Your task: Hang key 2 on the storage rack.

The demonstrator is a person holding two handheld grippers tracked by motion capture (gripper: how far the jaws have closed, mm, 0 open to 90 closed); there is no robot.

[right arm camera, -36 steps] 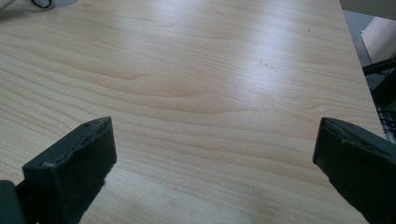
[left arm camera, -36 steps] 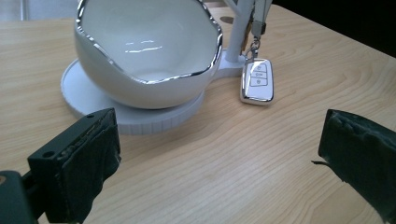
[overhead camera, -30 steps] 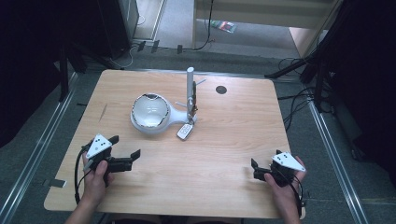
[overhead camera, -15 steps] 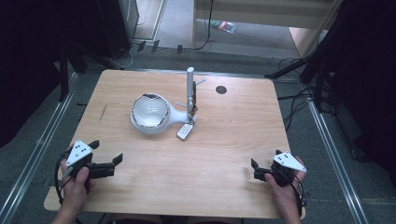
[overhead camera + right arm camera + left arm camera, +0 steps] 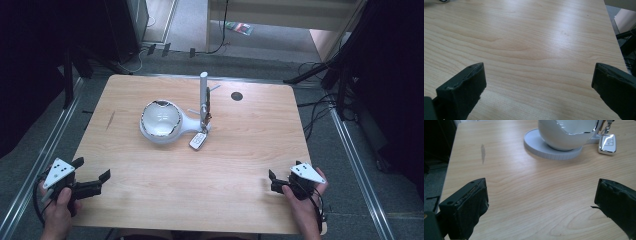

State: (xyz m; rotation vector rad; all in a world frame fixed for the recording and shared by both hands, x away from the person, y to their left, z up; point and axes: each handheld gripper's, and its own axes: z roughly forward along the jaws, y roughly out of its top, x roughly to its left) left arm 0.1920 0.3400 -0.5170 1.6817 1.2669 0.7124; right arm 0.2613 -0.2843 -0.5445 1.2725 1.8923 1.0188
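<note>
both hand-held grippers, left hand-held gripper [image 5: 92,181] and right hand-held gripper [image 5: 273,181], sit open and empty near the desk's [image 5: 240,150] front corners. a careless reach toward the key fob [image 5: 198,141] risks tipping the white stand [image 5: 161,122] beside it.

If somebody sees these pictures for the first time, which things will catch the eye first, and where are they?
The eye goes first to the white stand with a glossy bowl and an upright post, at the middle of the wooden table toward its far edge. A silver car key fob lies on the table against the stand's base. At the near corners, the left gripper and right gripper have their jaws open and hold nothing.
</note>
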